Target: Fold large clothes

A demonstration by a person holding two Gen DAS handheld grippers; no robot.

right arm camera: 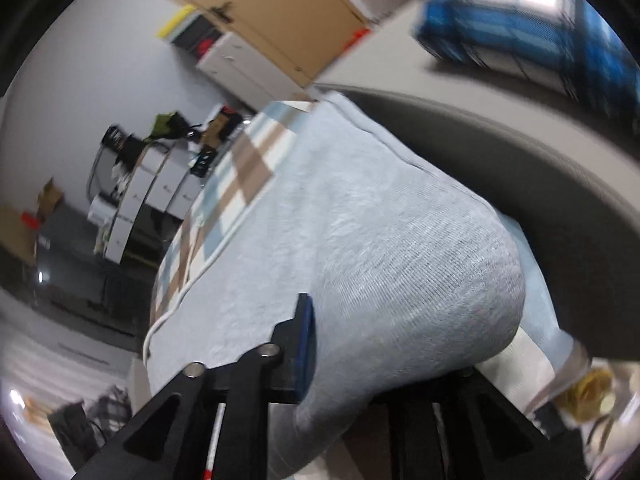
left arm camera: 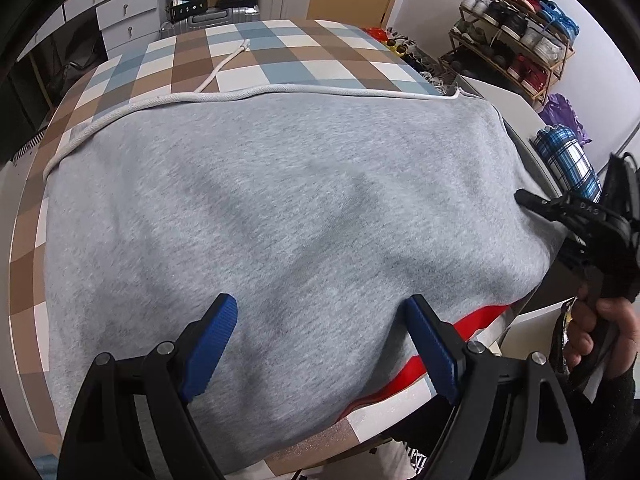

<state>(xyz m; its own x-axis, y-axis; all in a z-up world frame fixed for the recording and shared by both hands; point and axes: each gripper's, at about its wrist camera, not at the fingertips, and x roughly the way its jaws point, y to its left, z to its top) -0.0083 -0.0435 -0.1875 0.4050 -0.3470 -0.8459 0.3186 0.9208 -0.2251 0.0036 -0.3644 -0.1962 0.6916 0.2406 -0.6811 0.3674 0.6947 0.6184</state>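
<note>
A large grey sweatshirt [left arm camera: 280, 208] lies spread flat over the checked cloth of the table [left arm camera: 256, 56]. A white drawstring cord [left arm camera: 224, 96] runs along its far edge. A red layer [left arm camera: 452, 344] shows under its near right hem. My left gripper [left arm camera: 320, 302] stands open just over the near hem, its blue pads [left arm camera: 212, 344] wide apart with only flat cloth below. My right gripper [left arm camera: 528, 200] is at the garment's right edge, held by a hand [left arm camera: 600, 332]. In the right wrist view the right gripper [right arm camera: 380, 340] is shut on a bulging fold of the sweatshirt [right arm camera: 400, 264]; one finger is hidden under the cloth.
A shoe rack [left arm camera: 516, 28] stands at the far right wall. A blue plaid bundle [left arm camera: 568, 160] rests on a grey surface [right arm camera: 520, 168] beside the table's right edge. White drawers [left arm camera: 124, 12] and a silver suitcase [left arm camera: 216, 20] stand behind the table.
</note>
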